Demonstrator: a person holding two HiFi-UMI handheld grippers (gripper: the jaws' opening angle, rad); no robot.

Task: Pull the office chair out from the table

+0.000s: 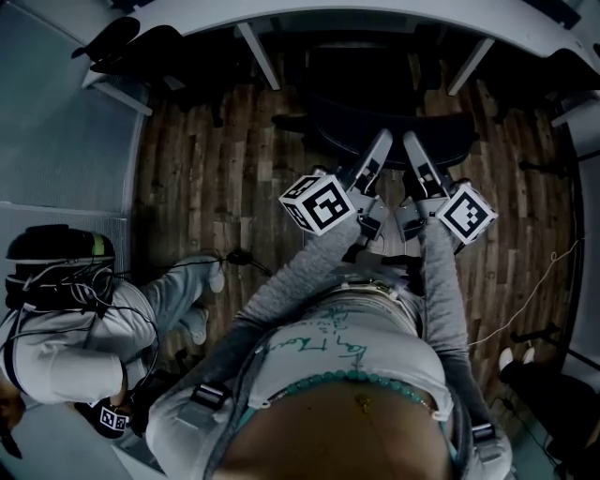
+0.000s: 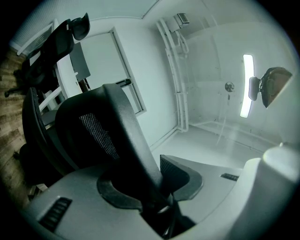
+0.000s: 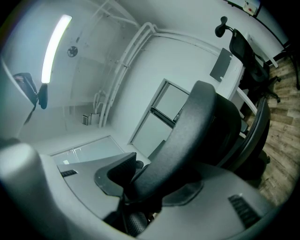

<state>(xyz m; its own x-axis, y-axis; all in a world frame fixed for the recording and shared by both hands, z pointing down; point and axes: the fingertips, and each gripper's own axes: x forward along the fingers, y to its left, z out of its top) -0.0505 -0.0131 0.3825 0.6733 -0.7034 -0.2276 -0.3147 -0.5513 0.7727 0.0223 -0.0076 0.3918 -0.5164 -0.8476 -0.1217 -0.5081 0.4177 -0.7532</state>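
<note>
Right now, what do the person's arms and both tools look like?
Both arms wear grey long sleeves. The left tool and right tool have light grey bodies with black textured pads. Each bears a white cube with black square markers.

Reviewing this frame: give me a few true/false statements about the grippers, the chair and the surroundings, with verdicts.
1. The left gripper and the right gripper both clamp the top of the black office chair. True.
2. The floor is grey carpet. False: it is wood planks.
3. A second person is at the head view's left. True.
4. The right gripper hangs empty at the person's side. False: it reaches forward, jaws on the chair.
5. The table is white. True.
</note>
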